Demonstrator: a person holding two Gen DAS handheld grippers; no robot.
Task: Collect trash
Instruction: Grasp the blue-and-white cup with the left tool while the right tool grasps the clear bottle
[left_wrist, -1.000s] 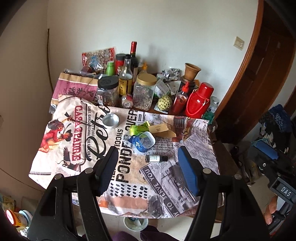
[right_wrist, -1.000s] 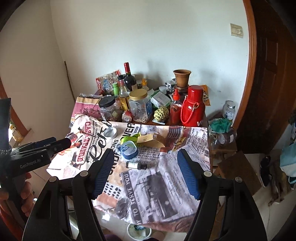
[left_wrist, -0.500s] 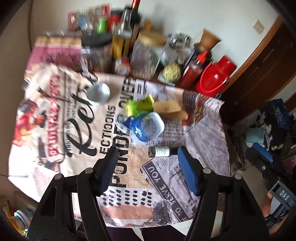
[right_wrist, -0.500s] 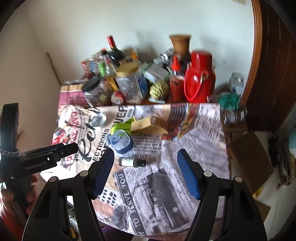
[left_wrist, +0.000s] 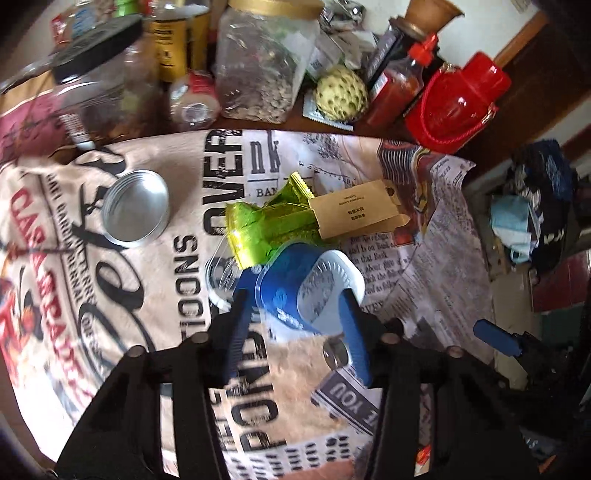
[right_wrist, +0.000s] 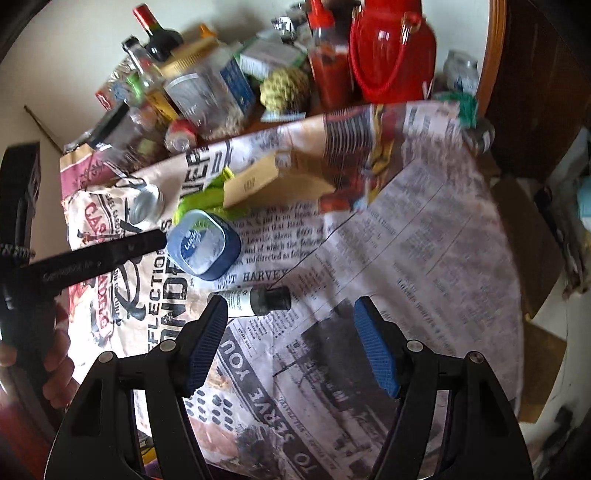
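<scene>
Left tool (left_wrist: 295, 295) closing round blue tub (left_wrist: 295, 291), grip unclear; right tool (right_wrist: 288, 306) open near vial (right_wrist: 255, 299); tub may slip, vial roll

Soft daylight, no hard shadows; motion blur esp. far clutter, fisheye-warped edges.

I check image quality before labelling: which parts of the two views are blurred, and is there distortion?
Left wrist view: the jars at the back are motion-smeared; the blue tub between the fingers is sharper. Right wrist view: the back clutter and the tablecloth print are blurred; the small bottle reads clearer. Both show fisheye bending and dark corners.
</scene>
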